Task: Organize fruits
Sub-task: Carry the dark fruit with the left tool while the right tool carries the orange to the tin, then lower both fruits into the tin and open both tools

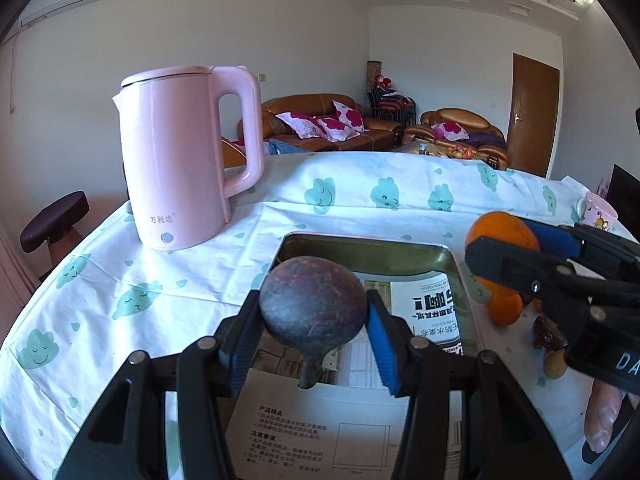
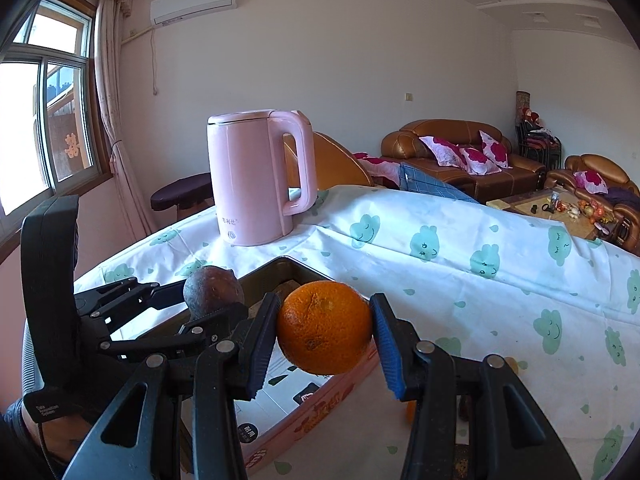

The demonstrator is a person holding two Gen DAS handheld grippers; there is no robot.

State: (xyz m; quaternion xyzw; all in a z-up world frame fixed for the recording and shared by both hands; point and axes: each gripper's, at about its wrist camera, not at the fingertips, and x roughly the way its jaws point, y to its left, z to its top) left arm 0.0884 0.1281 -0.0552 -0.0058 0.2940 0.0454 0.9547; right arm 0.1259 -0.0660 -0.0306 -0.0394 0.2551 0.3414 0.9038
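My left gripper [image 1: 314, 318] is shut on a dark purple passion fruit [image 1: 312, 306] with a stem, held above the open metal tin [image 1: 360, 254]. The tin has printed paper [image 1: 432, 304] inside. My right gripper [image 2: 325, 330] is shut on an orange [image 2: 325, 328], held over the tin's right edge [image 2: 320, 404]. The orange [image 1: 502, 232] and right gripper also show at the right of the left wrist view. The passion fruit [image 2: 214, 290] and left gripper show at the left of the right wrist view.
A pink electric kettle [image 1: 182, 156] stands behind the tin on the cloud-print tablecloth [image 1: 120, 300]. A small orange [image 1: 505, 309], a dark fruit [image 1: 546, 334] and a small yellowish fruit [image 1: 555, 365] lie right of the tin. A pink cup [image 1: 598, 210] stands far right.
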